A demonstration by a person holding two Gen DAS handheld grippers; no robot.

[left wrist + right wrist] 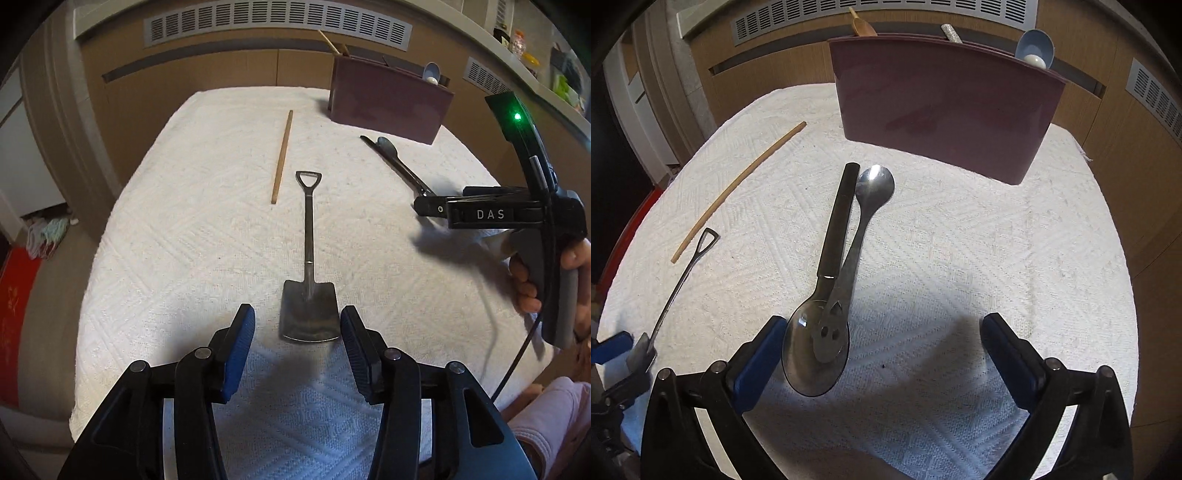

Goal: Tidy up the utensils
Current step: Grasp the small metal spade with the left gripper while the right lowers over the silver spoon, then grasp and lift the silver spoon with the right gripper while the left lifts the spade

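Left claw: my left gripper [297, 334] hangs over the white textured cloth [184, 240] with its blue pads [240, 347] spread apart and nothing pinched.
Shovel spoon: the small metal spoon shaped like a shovel [309, 266] lies flat on the cloth; its blade sits just ahead of my left pads, between their tips, and its looped handle points away from me.
Right claw: my right gripper [882, 332] is spread wide and holds nothing; its near pad [759, 365] sits just beside the big spoon's bowl.
Crossed spoons: a large steel spoon with a black handle [816, 354] lies bowl toward me, and a slimmer steel spoon with a cut-out face on its handle end [873, 184] rests across it, that end lying in the big bowl.
Chopstick: a single pale wooden chopstick [282, 157] lies alone on the cloth, well to the left of the spoons.
Holder: the dark maroon rectangular utensil box [945, 107] stands at the far side of the cloth; a wooden scoop [862, 24], a glittery silver handle [950, 32] and a pale blue ladle [1034, 46] stick up out of it.
Hand: the person's fingers [524, 284] wrap the right gripper's grey handle.
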